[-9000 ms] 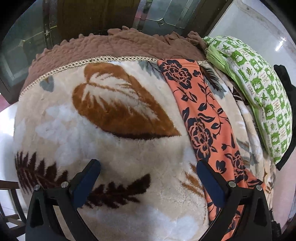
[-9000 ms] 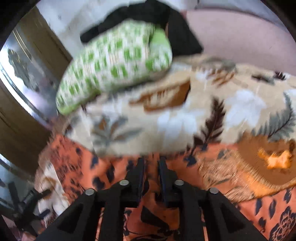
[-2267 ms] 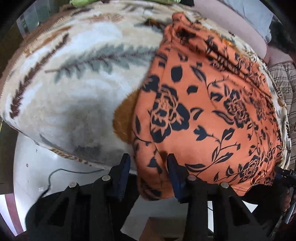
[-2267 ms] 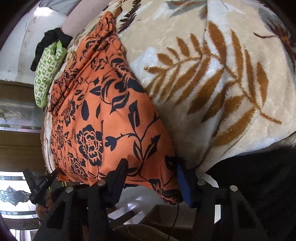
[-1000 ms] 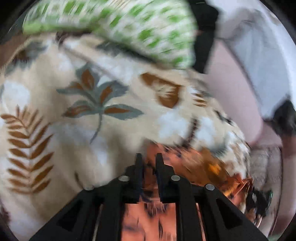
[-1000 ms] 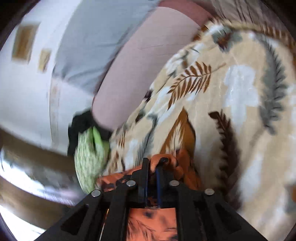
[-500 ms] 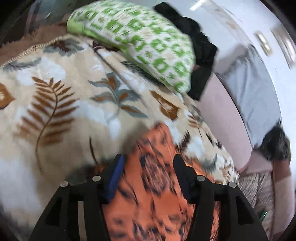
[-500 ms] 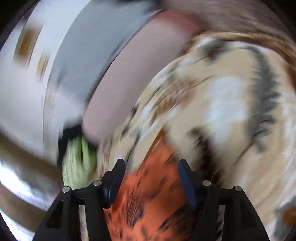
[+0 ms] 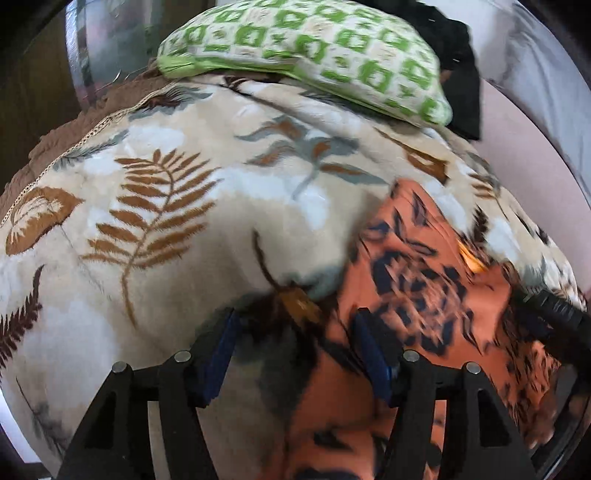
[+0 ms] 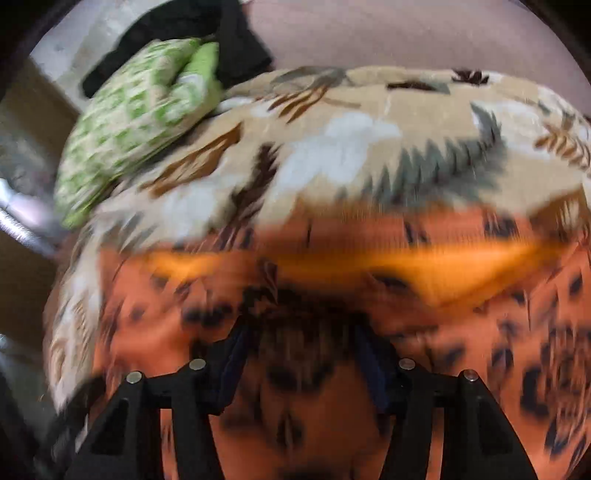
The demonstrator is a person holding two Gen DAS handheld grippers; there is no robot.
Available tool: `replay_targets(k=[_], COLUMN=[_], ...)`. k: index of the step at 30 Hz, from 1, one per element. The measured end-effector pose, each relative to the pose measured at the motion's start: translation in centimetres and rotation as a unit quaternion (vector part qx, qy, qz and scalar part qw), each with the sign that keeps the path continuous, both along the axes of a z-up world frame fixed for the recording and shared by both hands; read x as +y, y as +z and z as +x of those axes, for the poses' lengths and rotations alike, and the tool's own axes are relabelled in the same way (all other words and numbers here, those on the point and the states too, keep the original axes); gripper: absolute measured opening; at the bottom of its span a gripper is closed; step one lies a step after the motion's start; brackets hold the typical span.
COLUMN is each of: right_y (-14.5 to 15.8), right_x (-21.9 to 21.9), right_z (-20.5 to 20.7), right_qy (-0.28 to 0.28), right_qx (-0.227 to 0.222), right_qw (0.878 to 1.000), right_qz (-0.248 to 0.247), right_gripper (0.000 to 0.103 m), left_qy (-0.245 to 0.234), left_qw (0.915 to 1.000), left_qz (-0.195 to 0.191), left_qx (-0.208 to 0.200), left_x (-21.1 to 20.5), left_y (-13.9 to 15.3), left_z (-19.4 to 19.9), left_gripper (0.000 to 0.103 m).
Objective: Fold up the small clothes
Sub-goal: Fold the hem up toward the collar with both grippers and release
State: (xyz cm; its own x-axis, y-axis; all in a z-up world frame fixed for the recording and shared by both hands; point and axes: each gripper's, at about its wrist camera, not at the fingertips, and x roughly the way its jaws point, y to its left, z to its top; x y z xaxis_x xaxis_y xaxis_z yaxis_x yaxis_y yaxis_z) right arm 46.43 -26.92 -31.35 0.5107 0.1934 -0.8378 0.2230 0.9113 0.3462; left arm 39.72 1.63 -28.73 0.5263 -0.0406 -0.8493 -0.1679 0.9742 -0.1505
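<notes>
An orange garment with black flowers (image 9: 424, 280) lies folded over on a beige leaf-print blanket (image 9: 166, 192). My left gripper (image 9: 299, 336) is open and empty, just above the garment's left edge. In the right wrist view the garment (image 10: 461, 317) fills the lower half, blurred by motion. My right gripper (image 10: 303, 347) is open and empty right over it. The right gripper's black body (image 9: 561, 317) shows at the right edge of the left wrist view.
A green-and-white patterned pillow (image 9: 314, 48) lies at the blanket's far end, with a black cloth (image 9: 461, 74) behind it. The pillow also shows in the right wrist view (image 10: 136, 118). A pink surface (image 10: 406, 33) lies beyond the blanket.
Both grippers were shut on the garment a second ago, carrying its edge over. They have since opened and let it go, and both have drawn back from the fold.
</notes>
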Motion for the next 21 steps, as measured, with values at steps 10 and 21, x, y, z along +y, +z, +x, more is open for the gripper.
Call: replay_targets(k=[10, 21], right_y=[5.7, 1.8], right_x=[5.3, 6.9], right_z=[1.3, 4.8], right_qy=[0.104, 0.011], right_qx=[-0.044, -0.051], right_qw=[0.990, 0.994], right_qz=[0.081, 0.099], right_gripper=[0.059, 0.058], left_qy=[0.052, 0.049], left_qw=[0.9986, 0.9988], left_qz=[-0.006, -0.007], left_qx=[-0.009, 0.002], left_x=[4.1, 5.9], left_y=[1.4, 0.9], left_z=[0.1, -0.4], left_gripper=[0.065, 0.065])
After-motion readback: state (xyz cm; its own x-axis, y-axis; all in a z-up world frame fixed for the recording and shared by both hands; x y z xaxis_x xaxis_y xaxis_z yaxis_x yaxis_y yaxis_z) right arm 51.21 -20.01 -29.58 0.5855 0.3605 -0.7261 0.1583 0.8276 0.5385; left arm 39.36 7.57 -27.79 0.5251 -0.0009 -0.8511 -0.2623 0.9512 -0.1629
